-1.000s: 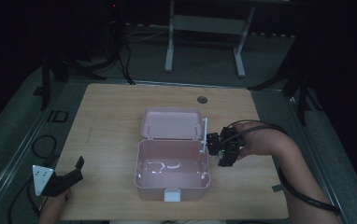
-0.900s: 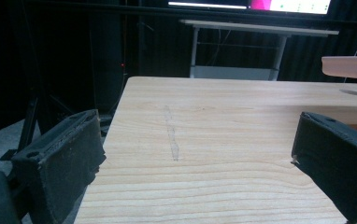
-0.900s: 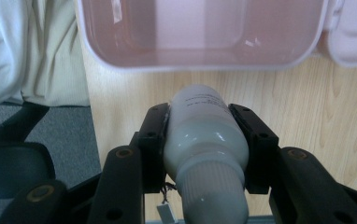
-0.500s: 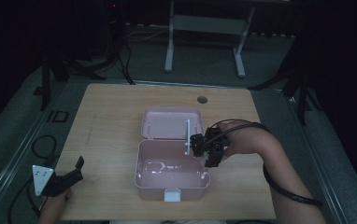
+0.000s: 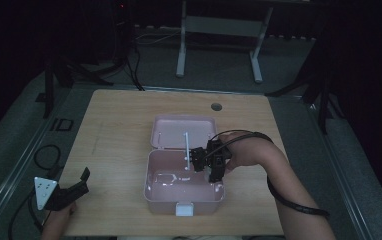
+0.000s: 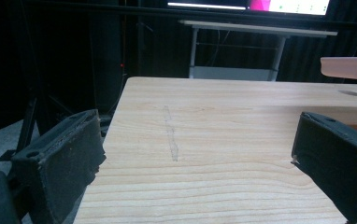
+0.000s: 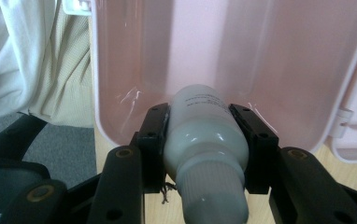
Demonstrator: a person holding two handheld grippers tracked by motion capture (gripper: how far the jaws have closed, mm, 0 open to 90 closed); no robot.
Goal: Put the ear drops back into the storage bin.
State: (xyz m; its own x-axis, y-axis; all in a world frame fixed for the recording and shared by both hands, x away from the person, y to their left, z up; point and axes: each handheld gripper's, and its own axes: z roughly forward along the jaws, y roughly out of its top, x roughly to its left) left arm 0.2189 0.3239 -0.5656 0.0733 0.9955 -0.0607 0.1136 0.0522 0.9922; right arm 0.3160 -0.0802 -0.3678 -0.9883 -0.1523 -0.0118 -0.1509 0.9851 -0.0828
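Your right tongs (image 7: 204, 140) cover the bottle's (image 7: 204, 130) sides, its cap runs off the bottom edge, and its label print is too blurred to read. The box (image 6: 349, 65) is cut off at the left gripper view's right edge.

Faint small print on the white bottle (image 7: 200, 126), illegible.

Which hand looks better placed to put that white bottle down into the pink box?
The right. Its gripper already clamps the white bottle over the open pink box. The left gripper rests at the table's near corner, jaws open.
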